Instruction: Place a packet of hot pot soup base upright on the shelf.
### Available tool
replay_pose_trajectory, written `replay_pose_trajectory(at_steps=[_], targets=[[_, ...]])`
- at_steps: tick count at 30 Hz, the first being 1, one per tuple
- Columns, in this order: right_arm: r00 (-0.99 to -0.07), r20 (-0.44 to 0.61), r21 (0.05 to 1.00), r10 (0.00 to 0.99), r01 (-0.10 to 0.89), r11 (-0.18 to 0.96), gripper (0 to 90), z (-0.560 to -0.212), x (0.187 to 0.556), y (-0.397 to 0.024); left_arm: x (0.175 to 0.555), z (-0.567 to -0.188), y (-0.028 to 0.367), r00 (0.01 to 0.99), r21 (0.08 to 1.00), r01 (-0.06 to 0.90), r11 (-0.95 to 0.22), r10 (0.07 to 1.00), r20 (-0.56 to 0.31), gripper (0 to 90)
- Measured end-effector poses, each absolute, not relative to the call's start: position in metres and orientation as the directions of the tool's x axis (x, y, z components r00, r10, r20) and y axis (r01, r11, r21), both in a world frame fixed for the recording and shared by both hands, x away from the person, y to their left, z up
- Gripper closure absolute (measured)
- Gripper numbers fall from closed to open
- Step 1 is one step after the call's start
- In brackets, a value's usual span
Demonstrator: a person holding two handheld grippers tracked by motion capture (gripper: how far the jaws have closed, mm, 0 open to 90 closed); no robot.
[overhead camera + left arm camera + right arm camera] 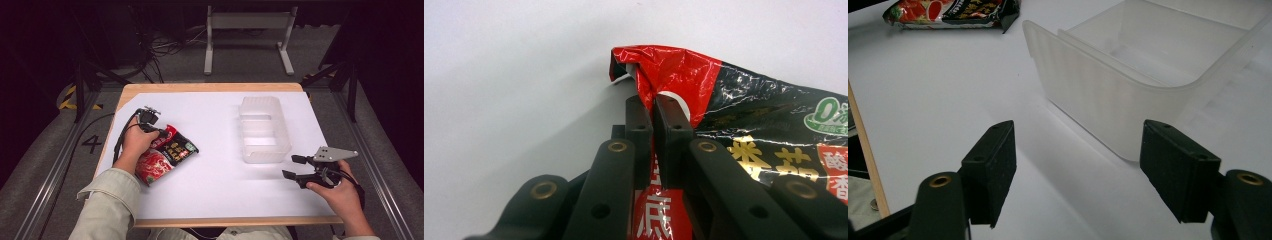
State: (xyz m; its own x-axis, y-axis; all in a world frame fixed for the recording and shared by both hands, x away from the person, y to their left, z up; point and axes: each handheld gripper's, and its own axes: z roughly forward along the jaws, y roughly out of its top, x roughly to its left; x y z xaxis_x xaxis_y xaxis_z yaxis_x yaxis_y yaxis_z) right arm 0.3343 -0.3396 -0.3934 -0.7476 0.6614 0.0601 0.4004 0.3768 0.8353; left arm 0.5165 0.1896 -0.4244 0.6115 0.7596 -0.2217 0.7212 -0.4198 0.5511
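The white table (210,195) is carrying a clear plastic bin (264,131) at about three o'clock and a red-and-black snack packet (167,154) lying at nine o'clock. Your left gripper (161,133) is pinching that packet's crinkled edge tightly, while your right gripper (295,167) is hovering spread wide and holding nothing at the bin's five o'clock.

The packet (704,85) at the frame's upper right is glossy, crinkled plastic film in red and black. The bin (1148,75) is frosted, translucent plastic, smooth. The counter (210,88) shows a wood rim under a matt white sheet. The left tool (653,120) looks matt black plastic with brass-coloured rivets.
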Motion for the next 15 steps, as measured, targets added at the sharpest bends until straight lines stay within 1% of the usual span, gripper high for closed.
replay_pose_trajectory(at_steps=[7,12,15], targets=[[-0.746,0.061,0.835,0.664,0.402,0.375,31.3,-0.393,0.334,-0.34,0.51,-0.413,0.195,0.612,0.568,0.719,-0.4,0.752,-0.244,87.9],[-0.742,0.067,0.834,0.667,0.408,0.371,32.3,-0.392,0.334,-0.342,0.5,-0.397,0.197,0.626,0.585,0.701,-0.408,0.745,-0.23,88.5],[-0.738,0.067,0.834,0.671,0.41,0.368,32.5,-0.392,0.334,-0.343,0.494,-0.388,0.2,0.625,0.604,0.693,-0.393,0.745,-0.233,88.6]])
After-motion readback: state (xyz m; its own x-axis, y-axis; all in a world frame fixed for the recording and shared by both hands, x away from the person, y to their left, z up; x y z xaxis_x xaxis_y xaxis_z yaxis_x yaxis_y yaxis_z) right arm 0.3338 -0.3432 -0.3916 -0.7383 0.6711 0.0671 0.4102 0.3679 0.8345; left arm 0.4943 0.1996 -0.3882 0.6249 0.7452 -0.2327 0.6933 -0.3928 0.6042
